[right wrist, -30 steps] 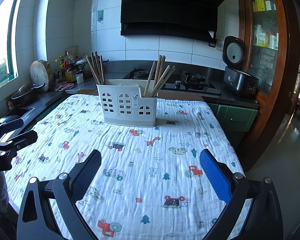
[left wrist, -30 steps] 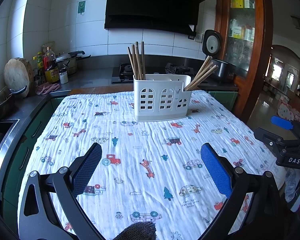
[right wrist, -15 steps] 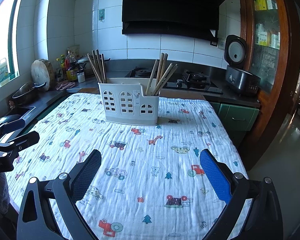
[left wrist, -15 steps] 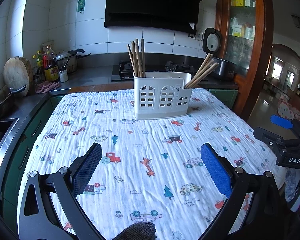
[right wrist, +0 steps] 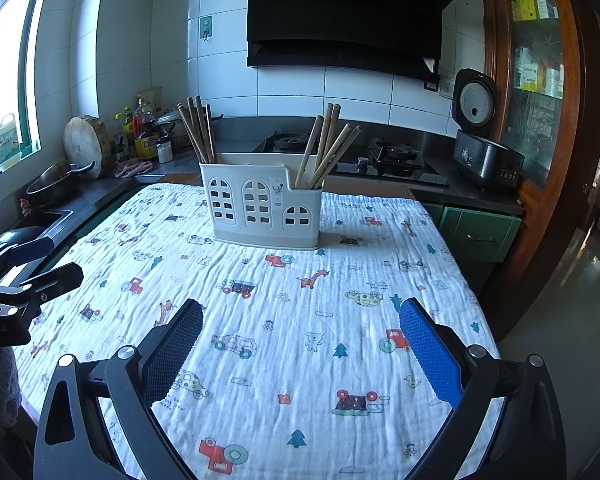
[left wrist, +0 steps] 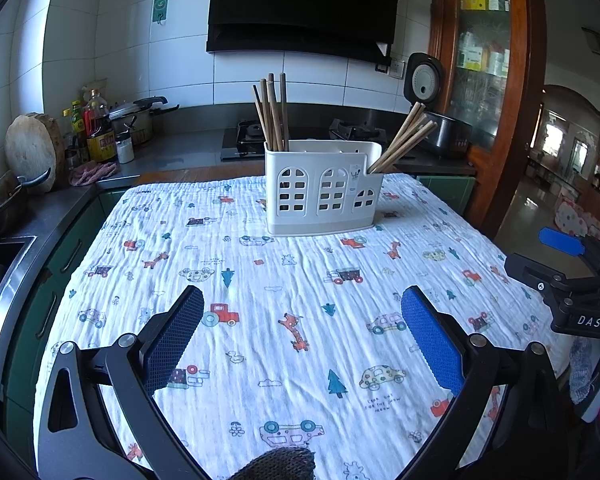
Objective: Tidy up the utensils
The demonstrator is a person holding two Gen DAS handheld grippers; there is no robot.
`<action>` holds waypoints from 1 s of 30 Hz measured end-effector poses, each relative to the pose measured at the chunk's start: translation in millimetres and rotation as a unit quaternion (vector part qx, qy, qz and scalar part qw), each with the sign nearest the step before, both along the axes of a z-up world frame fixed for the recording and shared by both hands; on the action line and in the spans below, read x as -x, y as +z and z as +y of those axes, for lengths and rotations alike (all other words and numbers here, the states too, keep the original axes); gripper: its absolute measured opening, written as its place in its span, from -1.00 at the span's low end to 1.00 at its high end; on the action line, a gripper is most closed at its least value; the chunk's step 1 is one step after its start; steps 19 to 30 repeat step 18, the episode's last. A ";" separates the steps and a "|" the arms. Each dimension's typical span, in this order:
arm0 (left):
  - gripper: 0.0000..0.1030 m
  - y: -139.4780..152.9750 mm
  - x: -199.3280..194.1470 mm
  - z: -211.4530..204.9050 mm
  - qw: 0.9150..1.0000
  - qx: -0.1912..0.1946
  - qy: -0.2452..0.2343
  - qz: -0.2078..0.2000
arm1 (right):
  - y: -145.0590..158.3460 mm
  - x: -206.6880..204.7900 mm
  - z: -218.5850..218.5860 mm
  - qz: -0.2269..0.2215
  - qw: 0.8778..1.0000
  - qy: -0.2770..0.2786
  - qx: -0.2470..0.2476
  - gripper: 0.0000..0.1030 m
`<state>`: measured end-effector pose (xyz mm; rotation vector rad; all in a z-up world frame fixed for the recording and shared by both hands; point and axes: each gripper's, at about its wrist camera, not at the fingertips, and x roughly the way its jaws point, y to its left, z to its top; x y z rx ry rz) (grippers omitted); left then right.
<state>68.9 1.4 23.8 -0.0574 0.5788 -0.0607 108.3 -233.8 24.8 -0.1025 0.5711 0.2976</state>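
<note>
A white plastic utensil holder (left wrist: 323, 188) (right wrist: 262, 210) stands upright at the far middle of the table. One bundle of wooden chopsticks (left wrist: 274, 114) (right wrist: 198, 130) stands in its left compartment. A second bundle (left wrist: 404, 138) (right wrist: 328, 146) leans right in its right compartment. My left gripper (left wrist: 302, 344) is open and empty, low over the near part of the cloth. My right gripper (right wrist: 300, 350) is open and empty too. Each gripper shows at the edge of the other's view: the right one (left wrist: 572, 280), the left one (right wrist: 24, 276).
A white cloth with cartoon prints (left wrist: 260, 300) (right wrist: 340, 280) covers the table. Behind it is a counter with a gas hob (right wrist: 388, 160), a rice cooker (right wrist: 484, 152), bottles (left wrist: 96, 132), a round chopping board (left wrist: 32, 152) and a pan (right wrist: 56, 184). A wooden cabinet (right wrist: 540, 120) stands right.
Both grippers have drawn back slightly from the holder, which now looks a little lower and smaller. Both stay open. Holder and chopsticks have not moved.
</note>
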 end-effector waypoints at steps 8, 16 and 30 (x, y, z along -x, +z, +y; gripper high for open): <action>0.90 -0.3 0.9 1.0 1.000 0.001 0.002 -0.005 | -2.7 0.0 0.2 0.003 1.000 0.002 0.001 0.85; 0.90 0.5 1.5 3.2 1.000 -0.001 0.010 -0.002 | -6.2 0.4 0.0 0.004 1.000 0.003 0.000 0.85; 0.90 -0.1 1.1 4.4 1.000 0.000 0.011 0.000 | -6.2 0.0 0.8 0.004 1.000 0.003 0.001 0.85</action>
